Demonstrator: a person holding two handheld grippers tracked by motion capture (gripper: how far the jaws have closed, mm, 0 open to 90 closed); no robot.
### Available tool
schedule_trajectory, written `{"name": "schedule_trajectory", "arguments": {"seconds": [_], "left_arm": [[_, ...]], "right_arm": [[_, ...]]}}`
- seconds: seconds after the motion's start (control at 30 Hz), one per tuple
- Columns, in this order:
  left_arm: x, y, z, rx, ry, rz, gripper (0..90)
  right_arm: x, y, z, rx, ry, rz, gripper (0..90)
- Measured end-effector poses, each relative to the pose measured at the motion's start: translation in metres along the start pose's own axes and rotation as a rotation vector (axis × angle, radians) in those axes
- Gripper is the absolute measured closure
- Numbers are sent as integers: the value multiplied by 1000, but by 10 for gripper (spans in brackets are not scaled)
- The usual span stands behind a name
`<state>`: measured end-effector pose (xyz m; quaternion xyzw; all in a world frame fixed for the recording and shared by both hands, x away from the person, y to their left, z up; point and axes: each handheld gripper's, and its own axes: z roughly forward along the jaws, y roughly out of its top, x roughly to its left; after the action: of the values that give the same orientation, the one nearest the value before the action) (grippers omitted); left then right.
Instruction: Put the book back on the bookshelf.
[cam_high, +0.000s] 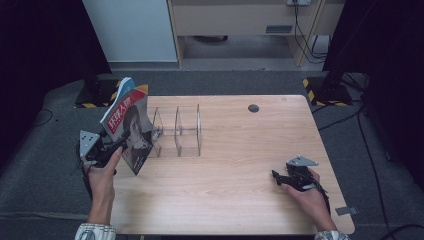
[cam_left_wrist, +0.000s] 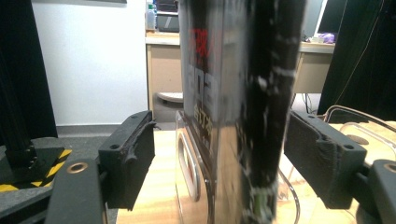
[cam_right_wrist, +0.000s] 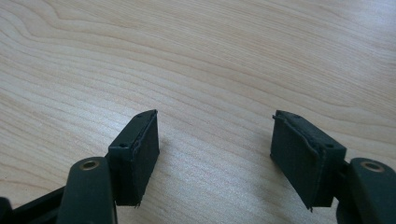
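Two grippers work at the table (cam_high: 235, 200). Nearest, at about four o'clock on the tabletop in the high view, the right gripper (cam_high: 278, 177) lies low over bare wood near the front right corner, pointing toward nine o'clock; its own view shows both pads spread wide apart with nothing but wood grain between them, so it is released. At about nine o'clock, by the table's left edge, the left gripper (cam_high: 119, 143) is level with a book (cam_high: 129, 127) that stands on its lower edge, tilted, its top leaning toward eleven o'clock. In the left gripper view the book (cam_left_wrist: 238, 112) stands upright between the jaws, its dark spine facing the camera; a clear gap shows between the left pad and the cover, and the right pad sits just beside the spine, whether touching I cannot tell. The grip looks released, not clenched. Just beyond the book, toward twelve o'clock, a clear rack (cam_high: 177, 131) with upright dividers stands on the table, its near end just beside the book. Farther back, a small dark hole (cam_high: 253, 108) marks the tabletop near the far edge.
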<state>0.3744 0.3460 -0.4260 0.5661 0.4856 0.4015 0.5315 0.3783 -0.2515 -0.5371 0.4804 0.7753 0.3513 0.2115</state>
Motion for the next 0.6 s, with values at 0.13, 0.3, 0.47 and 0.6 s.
{"name": "schedule_trajectory", "arguments": {"seconds": [0.13, 0.3, 0.47, 0.6], "left_arm": [[-1, -3, -4, 13, 3, 32, 230], [-4, -5, -9, 35, -5, 60, 248], [-6, -9, -15, 50, -3, 74, 222], [-5, -11, -16, 56, 5, 74, 217]], "right_arm": [[0, 0, 0, 0, 0, -1, 324], [0, 0, 0, 0, 0, 0, 323], [0, 0, 0, 0, 0, 0, 322], [0, 0, 0, 0, 0, 0, 321]]}}
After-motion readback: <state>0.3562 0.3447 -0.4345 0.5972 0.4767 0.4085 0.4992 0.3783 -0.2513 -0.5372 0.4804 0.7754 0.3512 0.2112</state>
